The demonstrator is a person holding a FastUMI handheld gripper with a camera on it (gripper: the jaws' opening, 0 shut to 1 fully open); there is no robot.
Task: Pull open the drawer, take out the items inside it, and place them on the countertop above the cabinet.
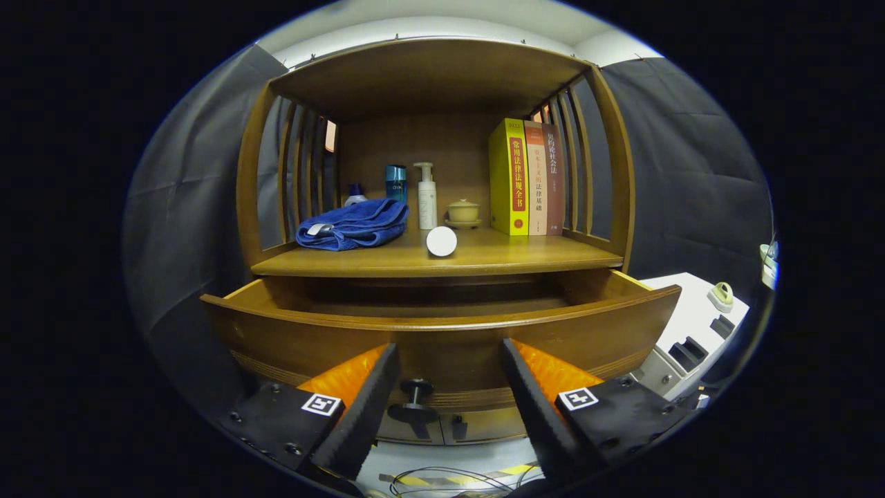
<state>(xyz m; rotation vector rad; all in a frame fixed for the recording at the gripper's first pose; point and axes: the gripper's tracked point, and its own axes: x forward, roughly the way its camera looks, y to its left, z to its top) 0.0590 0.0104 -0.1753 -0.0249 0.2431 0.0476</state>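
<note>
A wooden cabinet stands ahead with its drawer [442,339] pulled out. The drawer's inside is hidden behind its curved front panel. A dark round knob [415,398] sticks out of the panel low down, between my fingers. My gripper [449,363] is open, its fingers spread to either side of the knob and touching nothing. On the countertop [525,259] above the drawer lie a folded blue towel [352,225] and a white round item [441,241] near the front edge.
Further back on the countertop stand a teal bottle [395,183], a white pump bottle [426,197], a small lidded cup [463,211] and three upright books [527,176]. A white device [691,332] sits to the right of the cabinet. Cables [442,477] lie on the floor below.
</note>
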